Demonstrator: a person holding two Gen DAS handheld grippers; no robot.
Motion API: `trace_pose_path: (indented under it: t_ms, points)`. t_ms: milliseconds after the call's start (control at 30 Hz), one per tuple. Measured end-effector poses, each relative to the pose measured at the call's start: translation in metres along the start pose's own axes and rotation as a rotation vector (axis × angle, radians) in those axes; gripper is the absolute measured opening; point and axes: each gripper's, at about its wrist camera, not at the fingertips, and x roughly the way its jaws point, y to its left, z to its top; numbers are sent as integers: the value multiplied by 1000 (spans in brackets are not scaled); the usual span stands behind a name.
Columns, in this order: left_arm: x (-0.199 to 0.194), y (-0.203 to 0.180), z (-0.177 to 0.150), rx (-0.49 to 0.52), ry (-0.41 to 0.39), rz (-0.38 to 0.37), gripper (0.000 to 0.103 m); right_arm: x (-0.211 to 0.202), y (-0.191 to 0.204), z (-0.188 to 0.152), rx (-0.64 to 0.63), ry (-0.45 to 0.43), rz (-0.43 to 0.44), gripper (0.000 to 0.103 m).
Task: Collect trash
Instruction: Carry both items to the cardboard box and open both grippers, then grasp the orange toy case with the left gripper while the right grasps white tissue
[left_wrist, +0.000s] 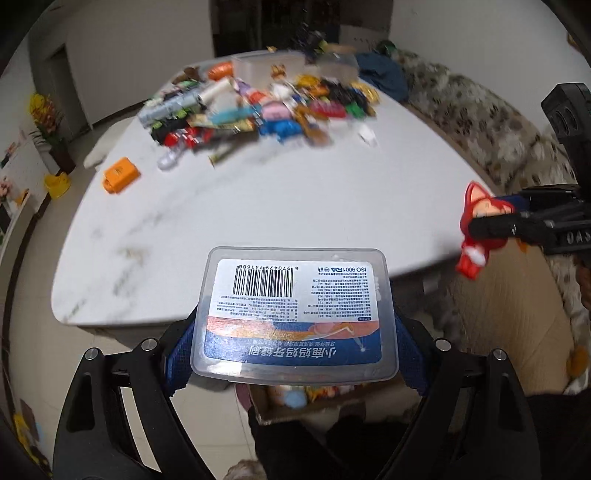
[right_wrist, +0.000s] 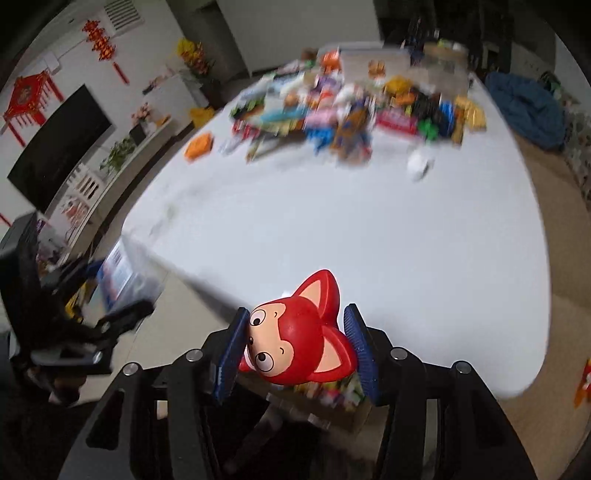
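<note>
Blue-padded fingers (left_wrist: 181, 354) of the left gripper (left_wrist: 295, 347) clamp a clear plastic box (left_wrist: 295, 314) with a barcode label, held above the floor at the near edge of the white table (left_wrist: 258, 206); right gripper (right_wrist: 299, 350), pads pressed to both sides of a red fox-eared toy head (right_wrist: 299, 332), holds it over a cardboard box of items (right_wrist: 332, 398) below. Farther off, an orange case (left_wrist: 120, 174) lies alone; beyond it, a blurred heap of wrappers and packets (left_wrist: 258, 107)
</note>
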Motion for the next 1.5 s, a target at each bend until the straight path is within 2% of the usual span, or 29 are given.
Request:
trace_pose_path:
  t_ms: [67, 100, 133, 167, 267, 333, 433, 533, 667, 767, 867, 900, 967, 1000, 1033, 1133, 1267, 1367, 1467, 1500]
  points:
    - [11, -7, -11, 26, 34, -8, 87, 21, 1, -19, 4, 66, 17, 53]
    - [23, -10, -18, 40, 66, -4, 92, 33, 1, -26, 4, 88, 20, 55]
    - [33, -12, -24, 51, 87, 3, 93, 45, 1, -33, 2, 102, 26, 69]
    - [48, -13, -33, 59, 109, 12, 93, 61, 0, -40, -5, 121, 15, 74]
    - [78, -9, -47, 63, 191, 13, 93, 83, -5, -51, -8, 174, -11, 72]
    - [82, -2, -49, 53, 214, 13, 93, 76, -9, -47, 15, 159, 0, 69]
    - [67, 11, -44, 28, 188, -10, 93, 49, -17, -22, 21, 67, -21, 73]
    - [50, 25, -30, -5, 155, -17, 93, 39, -38, 27, 47, -34, -96, 75]
    - [36, 47, 1, -34, 91, 11, 93, 61, -73, 100, 140, -121, -217, 75]
    - [34, 69, 20, -40, 56, 51, 93, 91, -106, 152, 246, -148, -312, 75]
    - [43, 97, 38, -67, 43, 88, 93, 116, -129, 186, 308, -113, -357, 66]
    - [45, 105, 43, -76, 41, 99, 93, 127, -136, 193, 324, -87, -369, 56]
    - [52, 125, 56, -97, 38, 128, 93, 136, -136, 201, 298, -90, -422, 35]
    - [57, 137, 63, -111, 32, 144, 93, 138, -135, 203, 292, -90, -413, 13]
    - [60, 150, 71, -126, 22, 158, 93, 139, -134, 205, 307, -84, -389, 6]
    - [69, 190, 96, -186, -6, 206, 93, 133, -121, 200, 336, -101, -368, 6]
    - [95, 253, 132, -297, -18, 269, 93, 107, -96, 182, 361, -140, -295, 6]
    - [125, 290, 155, -366, 10, 299, 93, 89, -69, 169, 354, -152, -255, 6]
    - [159, 308, 172, -379, 47, 355, 93, 82, -49, 155, 329, -140, -240, 6]
    - [168, 312, 175, -384, 64, 352, 93, 78, -43, 149, 322, -134, -236, 6]
